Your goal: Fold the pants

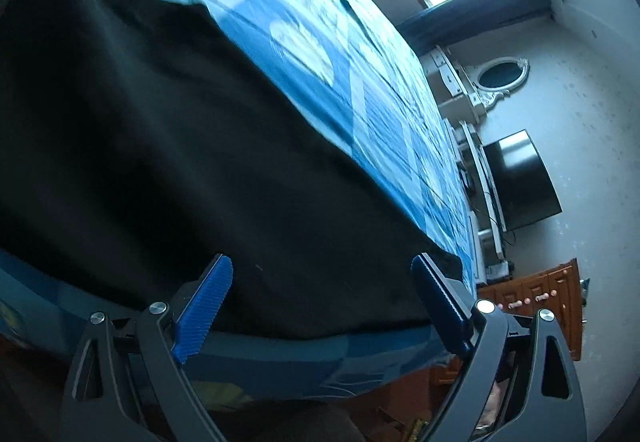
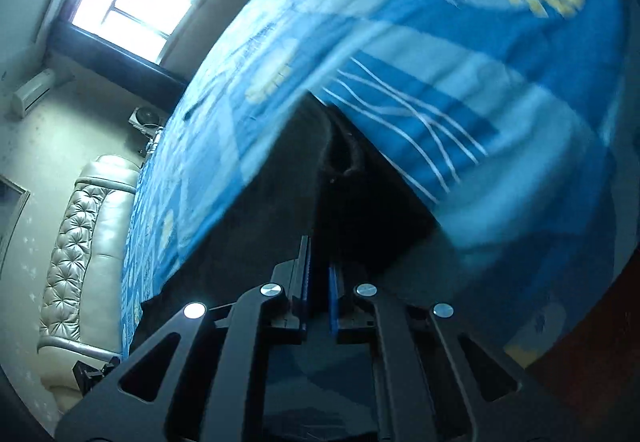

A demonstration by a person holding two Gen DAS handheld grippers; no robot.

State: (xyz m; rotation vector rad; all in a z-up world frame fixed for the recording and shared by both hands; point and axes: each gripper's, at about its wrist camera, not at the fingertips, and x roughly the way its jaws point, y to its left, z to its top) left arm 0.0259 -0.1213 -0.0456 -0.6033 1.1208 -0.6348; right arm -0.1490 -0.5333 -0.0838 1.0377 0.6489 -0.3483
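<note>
Blue bedspread (image 1: pixel 360 89); black pants (image 1: pixel 160 145) flat; left fingers (image 1: pixel 320 282) apart; right fingers (image 2: pixel 319 274) closed, load unclear

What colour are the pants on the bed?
Black, plain with no visible pattern. The pants show best in the left wrist view, spread on the blue patterned bedspread.

No readable text or labels; frames perhaps too blurred.
</note>
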